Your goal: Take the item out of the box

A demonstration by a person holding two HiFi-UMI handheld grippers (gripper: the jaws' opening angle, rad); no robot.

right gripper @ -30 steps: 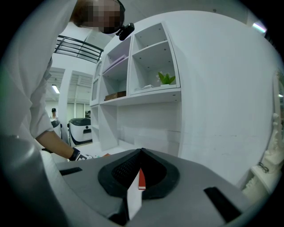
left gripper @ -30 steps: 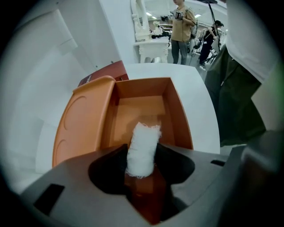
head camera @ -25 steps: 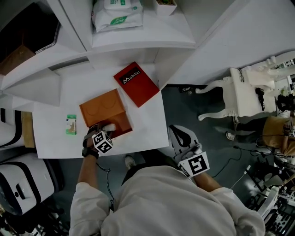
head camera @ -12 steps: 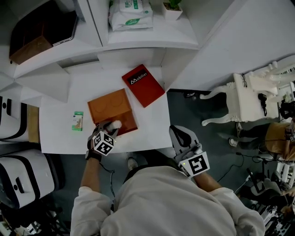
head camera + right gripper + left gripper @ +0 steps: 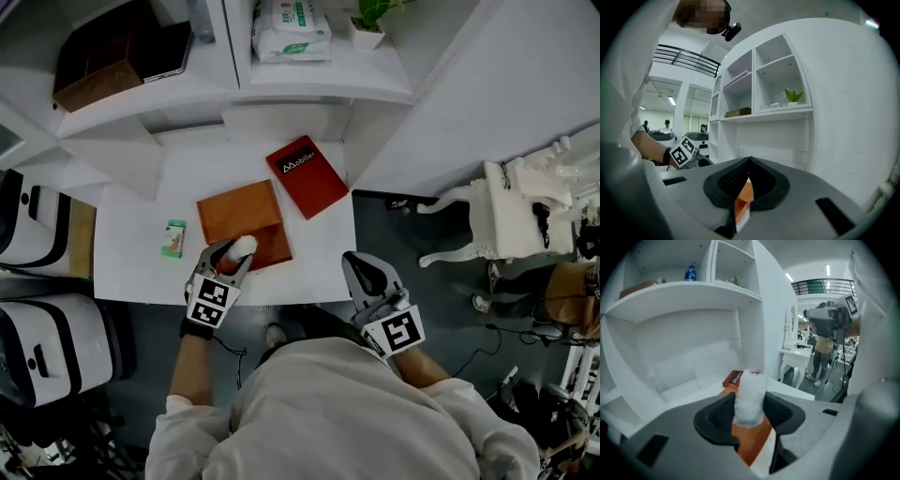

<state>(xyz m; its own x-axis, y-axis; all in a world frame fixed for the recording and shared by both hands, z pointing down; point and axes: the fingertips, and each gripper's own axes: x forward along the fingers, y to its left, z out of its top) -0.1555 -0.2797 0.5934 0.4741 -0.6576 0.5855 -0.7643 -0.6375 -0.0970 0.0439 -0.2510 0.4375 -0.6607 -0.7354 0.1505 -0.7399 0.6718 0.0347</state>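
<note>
Left claw [image 5: 750, 414]: clamped on white fluffy roll [image 5: 750, 387], orange box [image 5: 248, 214] just below. Right claw [image 5: 747, 180]: closed, empty. Risk: soft roll squashes, slips out, falls into box.

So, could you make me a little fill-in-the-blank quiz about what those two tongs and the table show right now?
The left tongs are clamped on a ____ fluffy item.
Beside the orange box lies a ____ lid with white lettering.
The right tongs are shut and hold ____.
In the head view, the green packet lies to the box's ____.
Missing words: white; red; nothing; left.
</note>
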